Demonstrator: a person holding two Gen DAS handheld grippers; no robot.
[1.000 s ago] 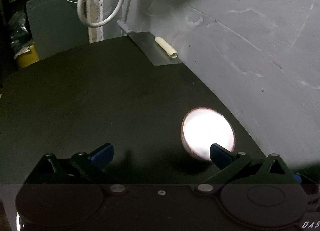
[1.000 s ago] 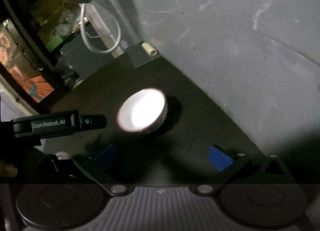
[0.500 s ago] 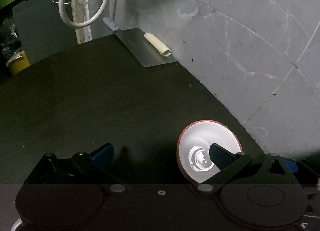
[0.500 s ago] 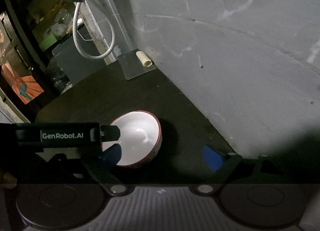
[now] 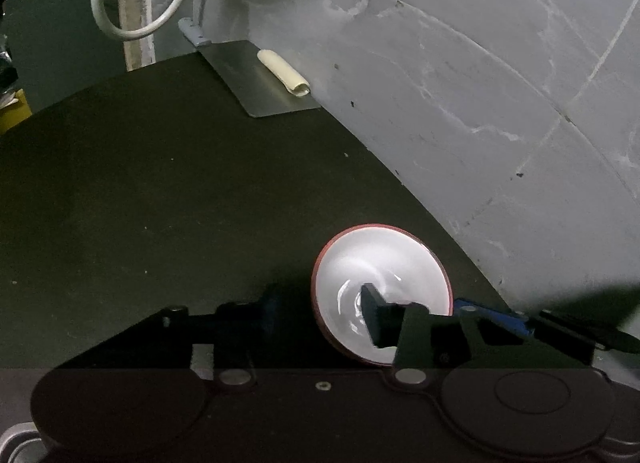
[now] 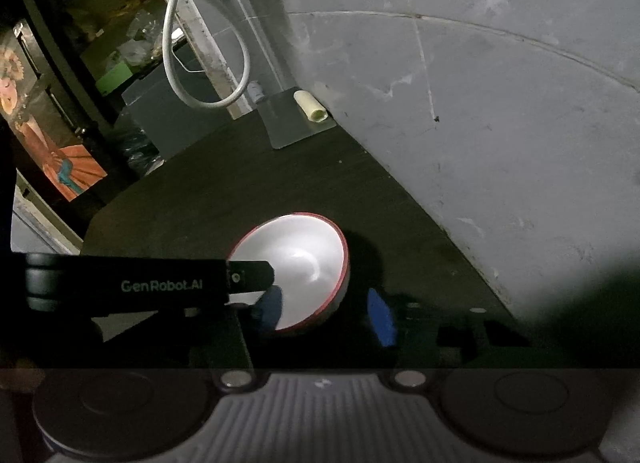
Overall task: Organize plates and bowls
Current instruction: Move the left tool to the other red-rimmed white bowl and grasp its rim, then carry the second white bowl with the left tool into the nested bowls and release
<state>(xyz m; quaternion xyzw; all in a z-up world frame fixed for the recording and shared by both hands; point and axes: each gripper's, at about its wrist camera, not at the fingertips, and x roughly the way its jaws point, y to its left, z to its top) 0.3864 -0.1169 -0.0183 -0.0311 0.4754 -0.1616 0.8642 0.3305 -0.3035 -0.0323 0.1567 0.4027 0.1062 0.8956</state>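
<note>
Low in the left wrist frame, your left gripper (image 5: 320, 313) has its jaws narrowed across the near rim of the red-rimmed white bowl (image 5: 380, 267), one finger inside it. In the right wrist frame your right gripper (image 6: 326, 313) straddles the same bowl (image 6: 304, 259) (whether it pinches, you cannot tell). The bowl sits on the dark countertop (image 5: 160, 183), lower centre. Upper centre, a cleaver (image 5: 256, 79) lies against the grey wall (image 5: 480, 83).

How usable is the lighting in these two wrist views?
Left wrist: dim, dark counter, bowl interior glares white, fisheye bends the wall lines. Right wrist: same bright bowl, heavy shadow at lower right, left gripper blocks part of the bowl.
</note>
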